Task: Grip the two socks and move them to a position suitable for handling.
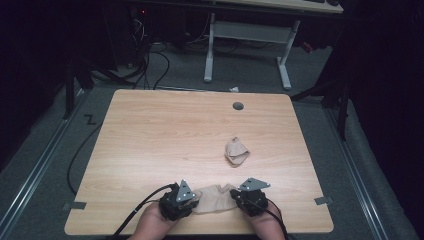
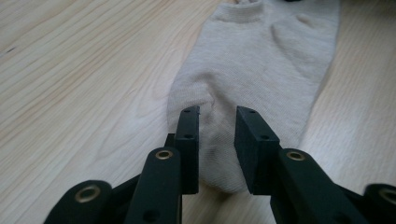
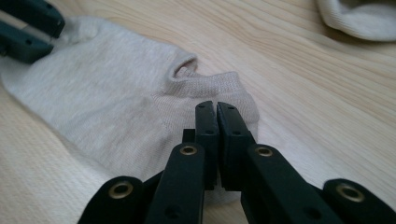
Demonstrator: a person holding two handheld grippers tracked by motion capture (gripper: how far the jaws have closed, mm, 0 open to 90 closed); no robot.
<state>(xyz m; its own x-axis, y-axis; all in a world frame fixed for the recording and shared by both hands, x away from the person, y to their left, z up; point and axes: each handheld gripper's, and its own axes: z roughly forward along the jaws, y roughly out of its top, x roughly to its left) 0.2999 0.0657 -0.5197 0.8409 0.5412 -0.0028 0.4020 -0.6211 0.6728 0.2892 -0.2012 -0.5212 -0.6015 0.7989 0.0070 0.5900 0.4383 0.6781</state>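
A beige ankle sock (image 1: 215, 198) lies flat near the table's front edge, stretched between my two grippers. In the left gripper view, my left gripper (image 2: 217, 112) pinches the sock (image 2: 271, 60) at its toe end; the fabric puckers between the jaws, which stand a little apart. My right gripper (image 3: 216, 106) is shut on the ribbed cuff of the sock (image 3: 107, 93), its jaws nearly touching. From above, the left gripper (image 1: 196, 201) and the right gripper (image 1: 235, 198) sit at the sock's two ends. A second beige sock (image 1: 236, 151) lies bunched up mid-table, and its edge (image 3: 364, 18) appears in the right gripper view.
A grey cable hole (image 1: 238, 106) sits near the wooden table's (image 1: 150, 130) far edge. Beyond the table stand a white desk frame (image 1: 210, 50) and floor cables (image 1: 150, 65). Tape tabs mark the front corners.
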